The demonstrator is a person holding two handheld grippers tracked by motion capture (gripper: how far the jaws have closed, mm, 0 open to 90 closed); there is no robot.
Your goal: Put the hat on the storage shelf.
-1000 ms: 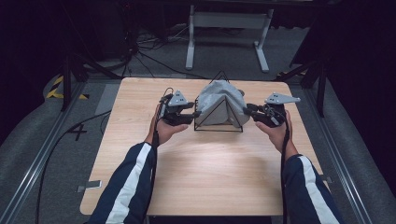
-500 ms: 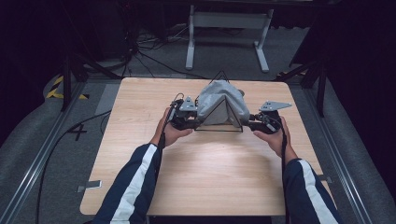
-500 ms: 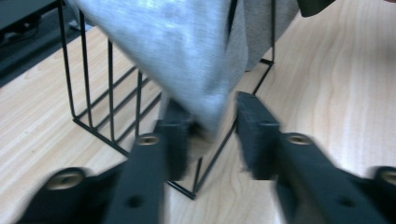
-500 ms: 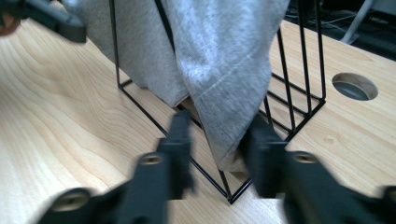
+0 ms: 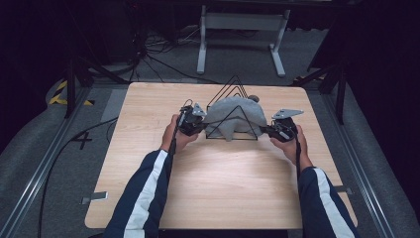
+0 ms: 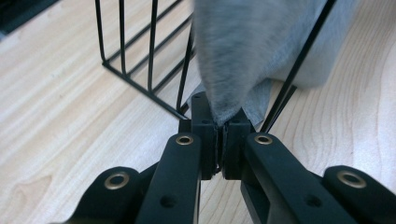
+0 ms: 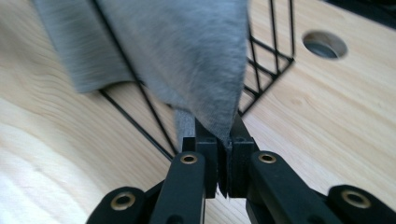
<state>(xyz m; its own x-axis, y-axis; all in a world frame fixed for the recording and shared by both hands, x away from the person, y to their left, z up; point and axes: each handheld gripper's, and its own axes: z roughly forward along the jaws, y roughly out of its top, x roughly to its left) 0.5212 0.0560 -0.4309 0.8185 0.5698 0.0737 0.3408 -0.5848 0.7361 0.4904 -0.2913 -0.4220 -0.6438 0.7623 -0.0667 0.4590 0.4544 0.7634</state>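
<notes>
A grey cloth (image 5: 233,115) is draped over a black wire rack (image 5: 232,90) of triangular frames near the far middle of the wooden table. My left gripper (image 5: 200,126) is at the cloth's left end, shut on a corner of the cloth (image 6: 229,70) beside the rack's wires (image 6: 140,46). At the right end my right gripper (image 5: 266,129) pinches the opposite corner of the cloth (image 7: 196,60) between its closed jaws, with the rack (image 7: 261,60) just behind.
The wooden table (image 5: 218,188) has wide bare room in front of the rack. A round hole (image 7: 325,44) shows in the tabletop past the rack. Cables and a grey stand (image 5: 242,22) lie on the floor beyond the far edge.
Both grippers have drawn slightly toward the near side with the cloth corners in them, and the cloth has slid lower and nearer on the rack, baring the rear triangle tops.
</notes>
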